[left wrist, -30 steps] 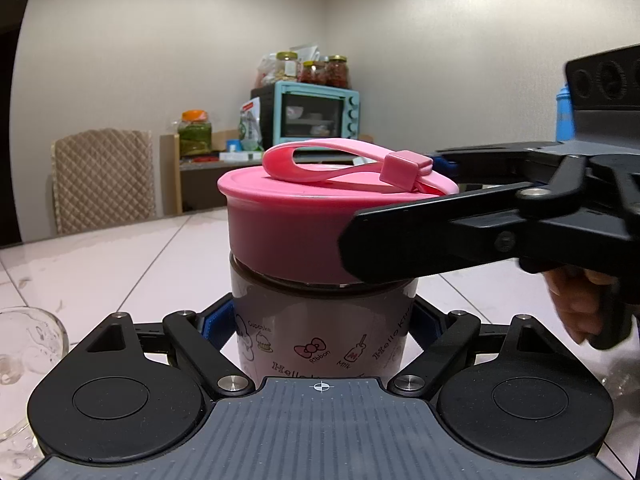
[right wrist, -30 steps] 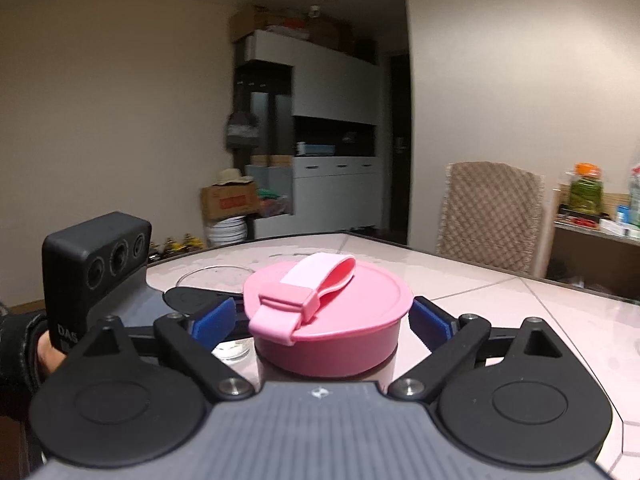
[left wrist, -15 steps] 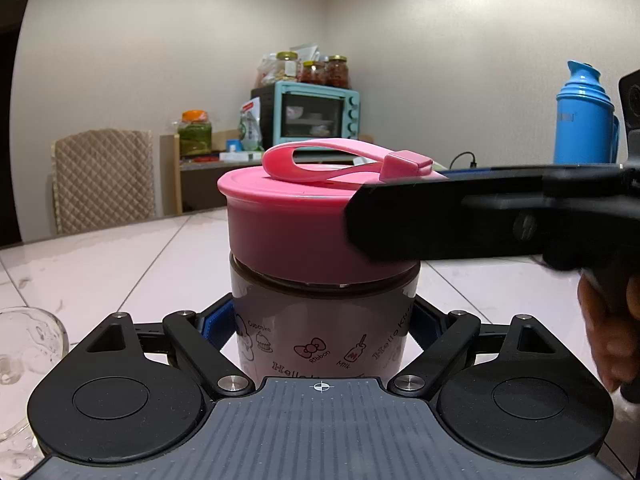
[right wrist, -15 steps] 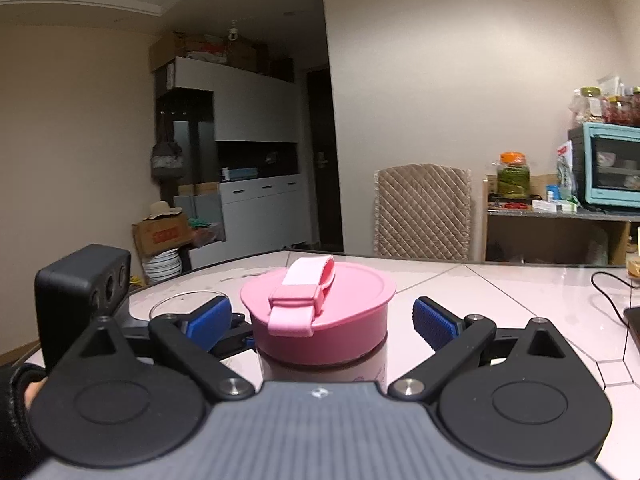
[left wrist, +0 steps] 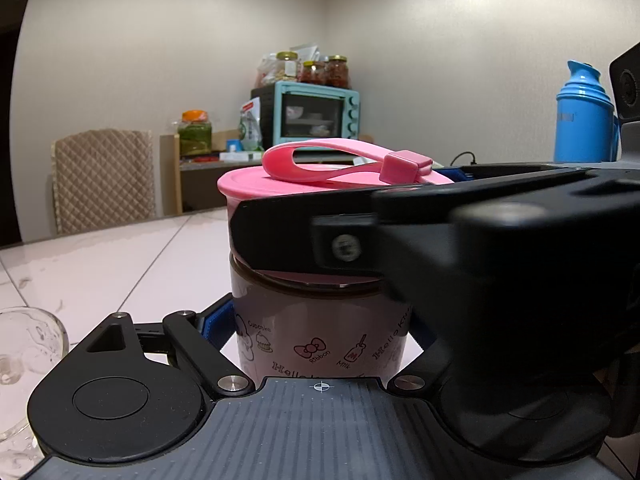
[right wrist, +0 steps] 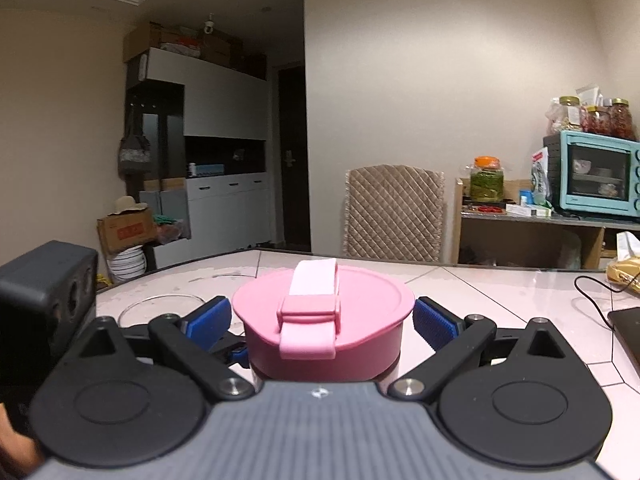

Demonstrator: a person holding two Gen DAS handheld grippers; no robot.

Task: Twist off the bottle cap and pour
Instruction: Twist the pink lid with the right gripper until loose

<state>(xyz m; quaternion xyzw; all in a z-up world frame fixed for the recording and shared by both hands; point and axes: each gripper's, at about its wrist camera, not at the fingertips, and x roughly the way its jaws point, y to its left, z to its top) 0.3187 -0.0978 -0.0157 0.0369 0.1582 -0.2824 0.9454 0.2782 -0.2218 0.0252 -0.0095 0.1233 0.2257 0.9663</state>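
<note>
A squat bottle (left wrist: 320,328) with cartoon print stands on the white table, topped by a wide pink cap (right wrist: 324,312) with a pink strap (left wrist: 340,160). My left gripper (left wrist: 320,332) is shut on the bottle body, its blue pads pressed to both sides. My right gripper (right wrist: 322,320) sits around the cap, one blue pad on each side; the pads look a little apart from the cap rim. In the left wrist view the right gripper's black finger (left wrist: 320,236) crosses the cap's front. The cap sits on the bottle.
A clear glass (left wrist: 24,348) stands at the left, also behind the left gripper in the right wrist view (right wrist: 160,304). A blue thermos (left wrist: 584,120) stands at the right. A chair (right wrist: 394,212), a teal oven (right wrist: 596,172), a cable (right wrist: 600,284) and a dark device (right wrist: 628,324) are around the table.
My right gripper has swung around the cap toward my left gripper; its finger now crosses the cap front much closer. The strap has turned to face the right camera. The bottle stays put.
</note>
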